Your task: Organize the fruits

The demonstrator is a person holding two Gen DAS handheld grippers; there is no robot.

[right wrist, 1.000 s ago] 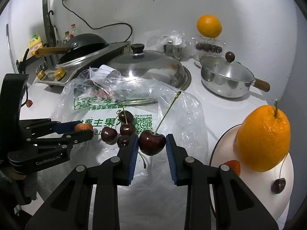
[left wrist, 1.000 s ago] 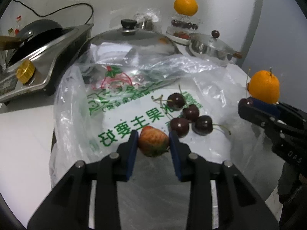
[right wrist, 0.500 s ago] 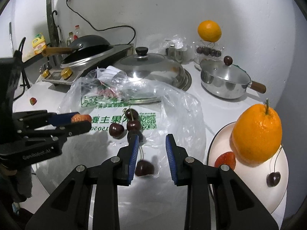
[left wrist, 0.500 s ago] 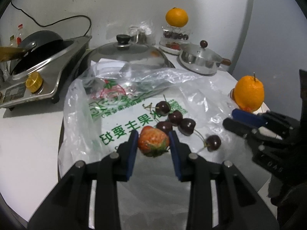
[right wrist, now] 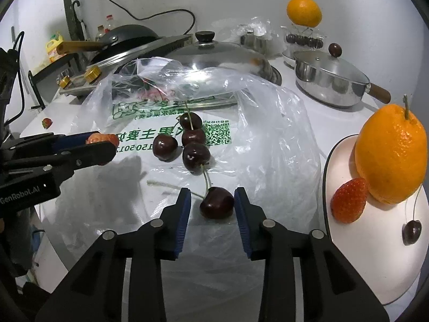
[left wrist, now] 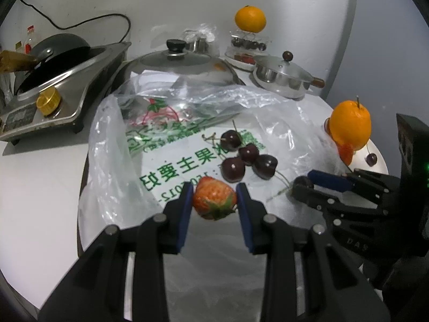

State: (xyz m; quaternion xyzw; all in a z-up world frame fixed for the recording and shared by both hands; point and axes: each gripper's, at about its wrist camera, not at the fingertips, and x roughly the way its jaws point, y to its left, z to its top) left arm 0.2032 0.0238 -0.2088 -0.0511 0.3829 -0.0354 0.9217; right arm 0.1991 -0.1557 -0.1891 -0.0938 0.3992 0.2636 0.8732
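Far left in the right wrist view: a stray small strawberry (right wrist: 47, 122) is seen on the counter beside the stove (right wrist: 80, 80), which carries a black wok (right wrist: 126, 33). Next, the left gripper (left wrist: 214, 201) is seen with its jaws pinched on a strawberry (left wrist: 213, 201), held above the plastic bag (left wrist: 171, 161); the berry's green calyx is turned toward the camera.

Centre: the printed bag is spread over the white table (right wrist: 308, 99), and its raised rear fold partly covers the large domed lid (right wrist: 214, 53) behind it. Four dark cherries (right wrist: 191, 139) are clustered on the bag, stems tangled, just ahead of both grippers.

A fifth cherry (right wrist: 216, 203) lies on the bag between the fingers of the right gripper (right wrist: 213, 206). The jaws are spread; a gap is visible on the left side, while the right pad is at or very near the fruit — contact cannot be confirmed. Its stem runs up toward the cluster.

Right: a white plate (right wrist: 375, 255) is loaded with a large orange (right wrist: 391, 155), a strawberry leaning against it (right wrist: 348, 200) and a single cherry (right wrist: 411, 232). Behind, a lidded steel pan (right wrist: 332, 80) with a wooden handle is set near the wall, and a second orange (right wrist: 304, 12) is perched on a clear rack with more cherries under it.
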